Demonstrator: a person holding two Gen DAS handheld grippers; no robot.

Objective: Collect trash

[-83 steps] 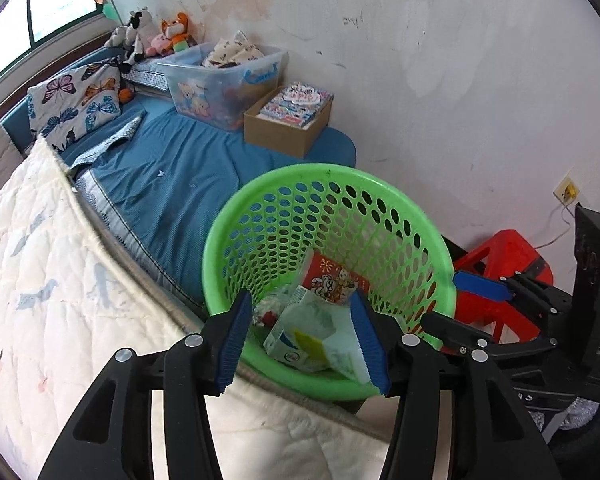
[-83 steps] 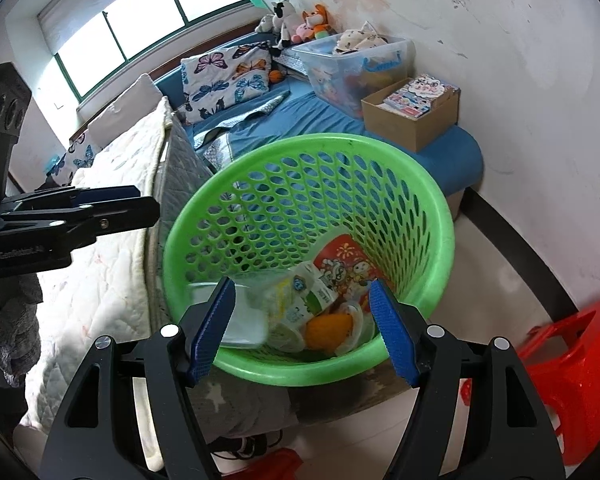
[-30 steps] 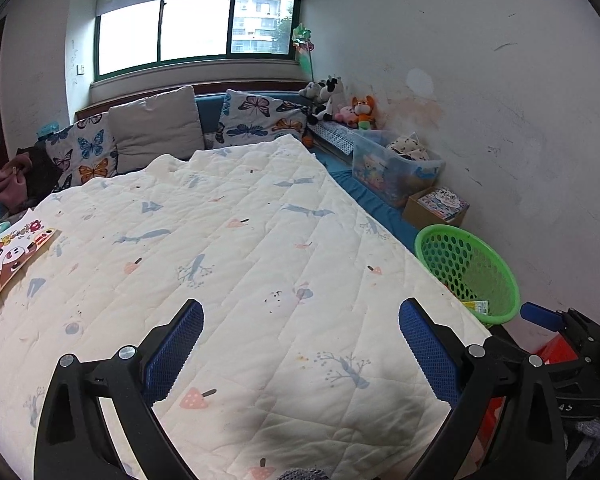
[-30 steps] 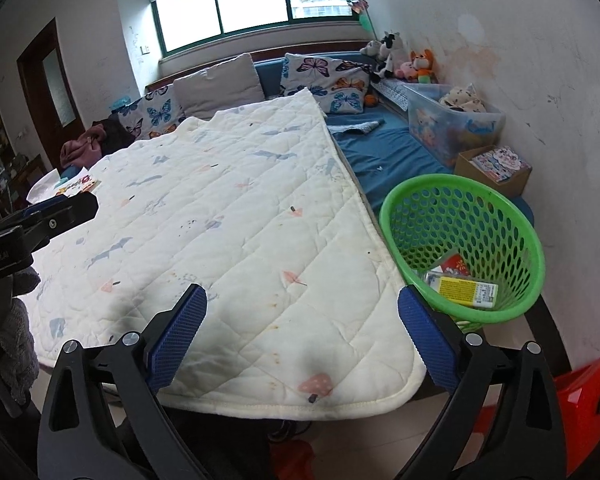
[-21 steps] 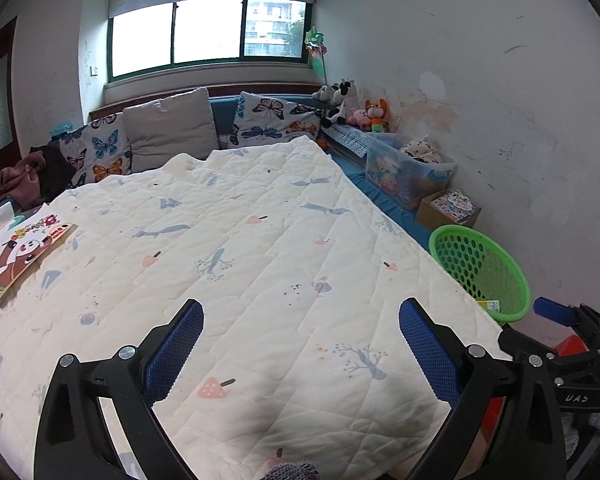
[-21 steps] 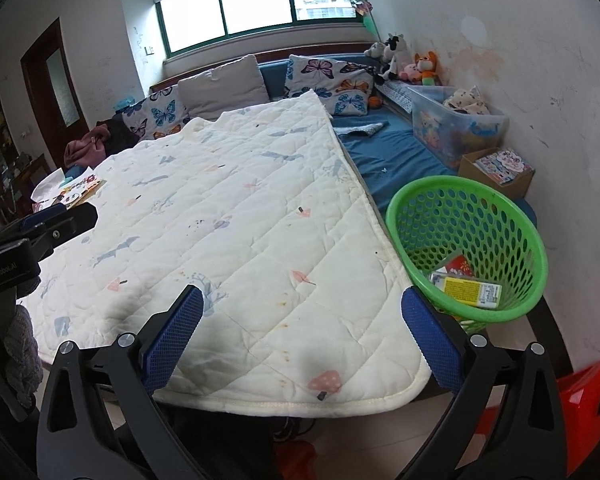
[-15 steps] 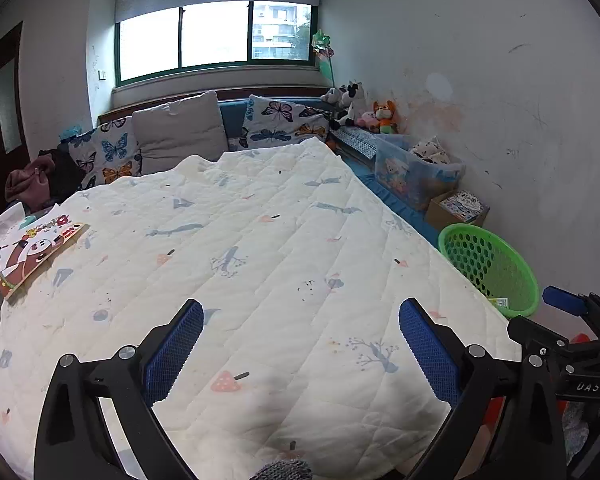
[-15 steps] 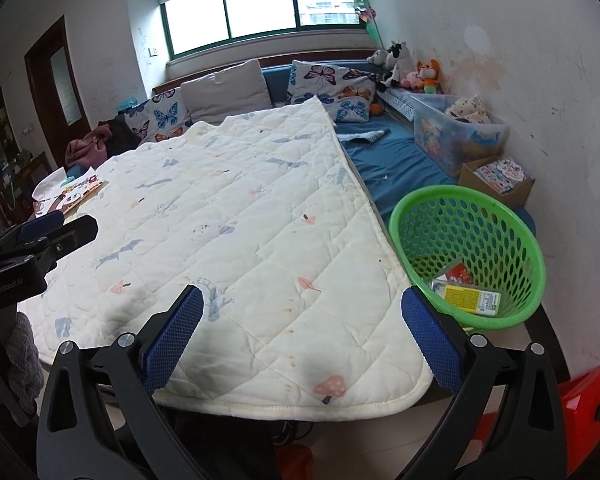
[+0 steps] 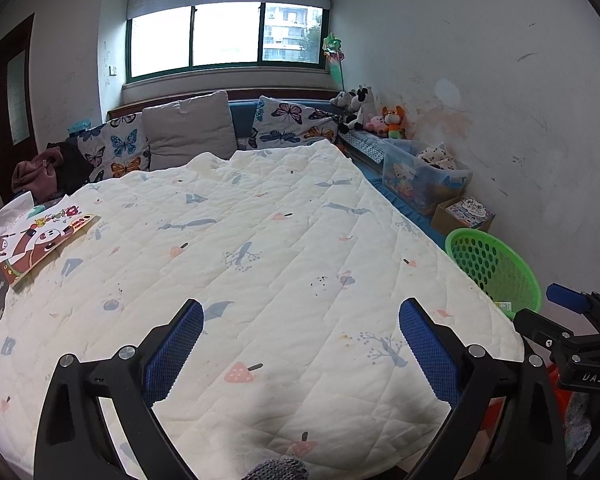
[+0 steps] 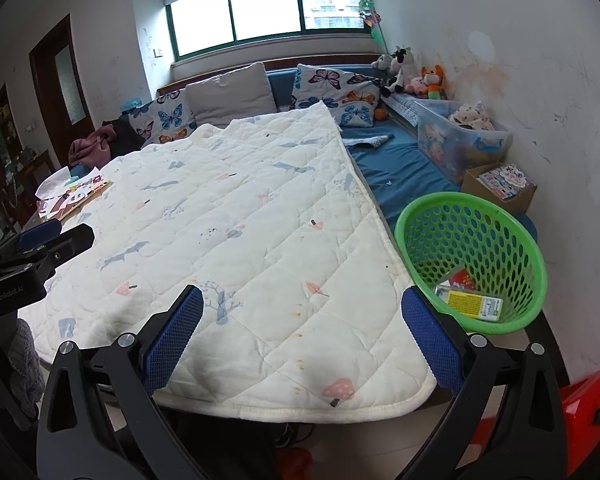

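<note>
A green perforated basket [image 10: 472, 216] stands at the right edge of the quilt-covered bed [image 10: 240, 220]. It holds trash, with a yellow-labelled box [image 10: 470, 304] and a red packet [image 10: 462, 280] showing. The basket also shows in the left wrist view [image 9: 496, 256]. My left gripper [image 9: 300, 348] is open and empty above the near end of the quilt [image 9: 260, 248]. My right gripper [image 10: 302, 340] is open and empty above the quilt's near right corner. Each gripper shows in the other's view, the left one [image 10: 36, 248] and the right one [image 9: 572, 320].
A picture book [image 9: 40, 240] and papers lie at the quilt's left edge. Butterfly pillows [image 9: 292, 124], plush toys [image 9: 368, 112], a clear storage bin [image 10: 460, 144] and a cardboard box [image 10: 500, 184] line the back and right wall. A red stool [image 10: 588, 400] stands at lower right.
Both grippers have pulled back and up from over the basket to the foot of the bed. Their jaws have opened wider. The basket now sits far off to the right.
</note>
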